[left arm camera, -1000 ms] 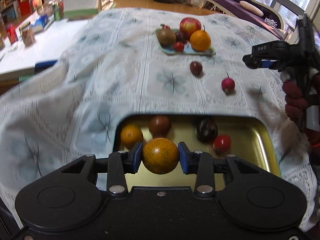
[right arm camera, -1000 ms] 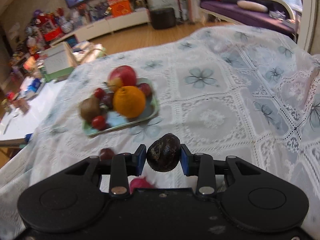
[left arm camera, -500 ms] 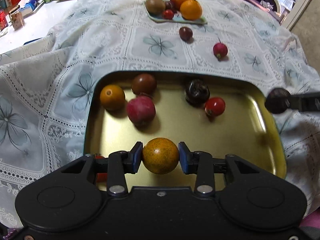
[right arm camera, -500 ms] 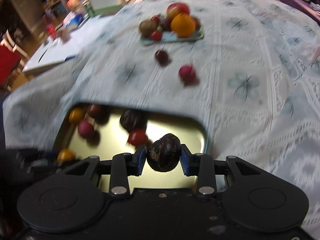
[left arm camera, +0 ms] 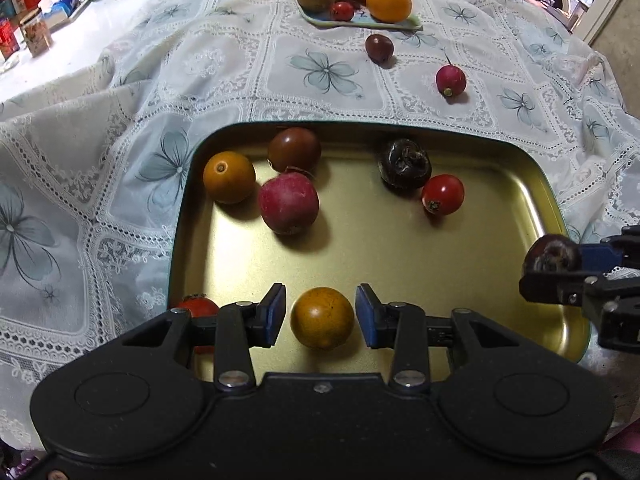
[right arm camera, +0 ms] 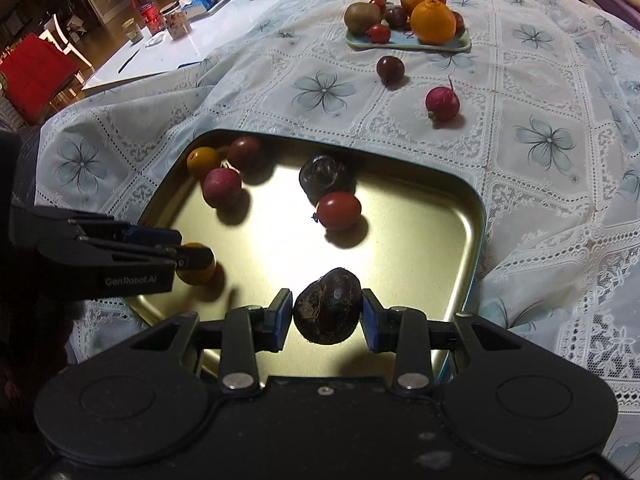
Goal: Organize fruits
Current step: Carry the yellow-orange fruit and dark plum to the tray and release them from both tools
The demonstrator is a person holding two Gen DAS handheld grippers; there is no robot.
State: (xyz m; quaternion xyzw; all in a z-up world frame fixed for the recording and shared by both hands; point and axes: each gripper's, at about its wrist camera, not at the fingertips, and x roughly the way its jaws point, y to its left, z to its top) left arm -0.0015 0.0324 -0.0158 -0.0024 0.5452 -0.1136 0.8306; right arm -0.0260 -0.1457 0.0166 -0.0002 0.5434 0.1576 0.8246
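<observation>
A gold metal tray (left arm camera: pixel 400 256) (right arm camera: pixel 460 240) lies on the flowered cloth and holds several small fruits. My left gripper (left arm camera: pixel 321 317) is open; an orange fruit (left arm camera: pixel 322 317) rests on the tray between its pads with gaps either side. It also shows in the right wrist view (right arm camera: pixel 196 266). My right gripper (right arm camera: pixel 326 314) is shut on a dark wrinkled fruit (right arm camera: pixel 326 306), held over the tray's near right edge; it shows at the right of the left wrist view (left arm camera: pixel 554 254).
A pale green plate (left arm camera: pixel 360 20) (right arm camera: pixel 408 42) at the far side carries an apple, orange, kiwi and small fruits. A dark plum (left arm camera: pixel 379 48) and a red radish (left arm camera: pixel 451 80) lie loose on the cloth between plate and tray.
My left gripper has opened and let the orange fruit down onto the tray. My right gripper has carried the dark fruit lower over the tray's right edge.
</observation>
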